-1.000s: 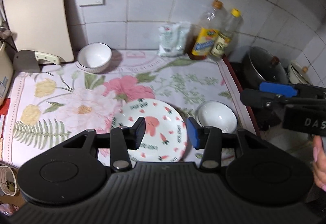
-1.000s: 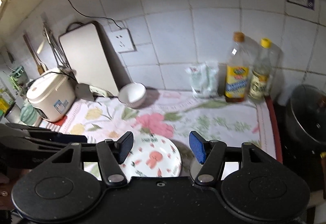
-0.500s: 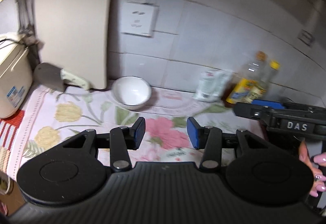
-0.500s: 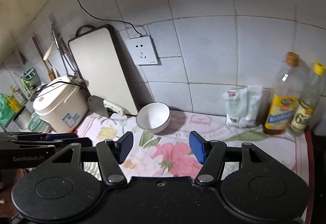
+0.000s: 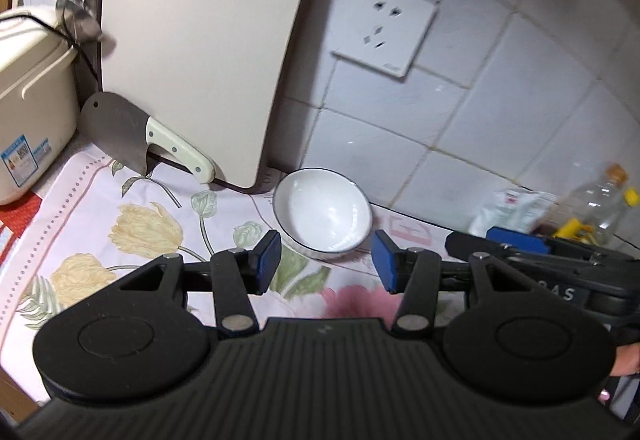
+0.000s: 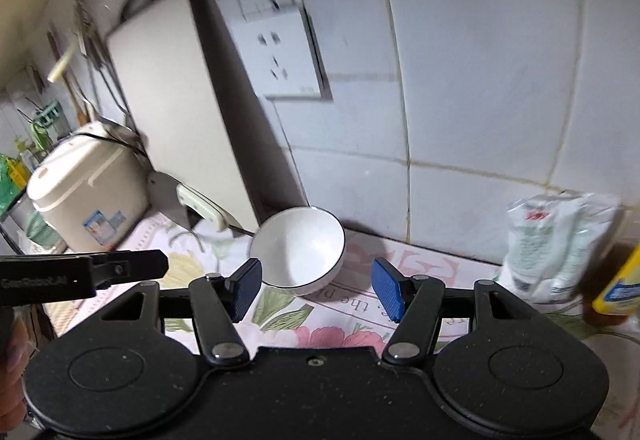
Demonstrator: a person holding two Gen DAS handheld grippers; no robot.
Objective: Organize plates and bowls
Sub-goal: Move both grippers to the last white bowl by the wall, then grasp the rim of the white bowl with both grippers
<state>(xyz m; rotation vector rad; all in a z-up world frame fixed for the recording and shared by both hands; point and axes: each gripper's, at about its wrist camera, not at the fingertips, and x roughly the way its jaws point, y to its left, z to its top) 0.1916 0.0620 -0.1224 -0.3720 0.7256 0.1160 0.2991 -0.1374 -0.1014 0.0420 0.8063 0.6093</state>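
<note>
**Both tongs close in on the back bowl**

The left tongs (image 5: pixel 326 266) and right tongs (image 6: pixel 316 290) now both point at the white bowl (image 5: pixel 322 216) standing on the flowered bench (image 5: pixel 132 228) cloth, just beside the foot of the cutting board (image 5: pixel 208 40) that leans on the tiled wall. In each wrist view the bowl sits at 12 o'clock, just beyond the blue pads. The left jaws are opening, with nothing between them; the right jaws stand apart and empty. In the left view the right tongs reach in from 3 o'clock.

A second ago both cameras looked down on a strawberry-patterned plate and a second white bowl near the front edge of the bench, with this bowl small and far at the back. Now the plate and the front bowl are out of view and the back bowl fills the centre. The cleaver (image 5: pixel 120 136) and rice cooker (image 5: pixel 28 100), at 10 o'clock, also loom larger.

This looks like the approach to fetch the far bowl, probably to gather it with the other dishes; no grasp has begun yet.
</note>
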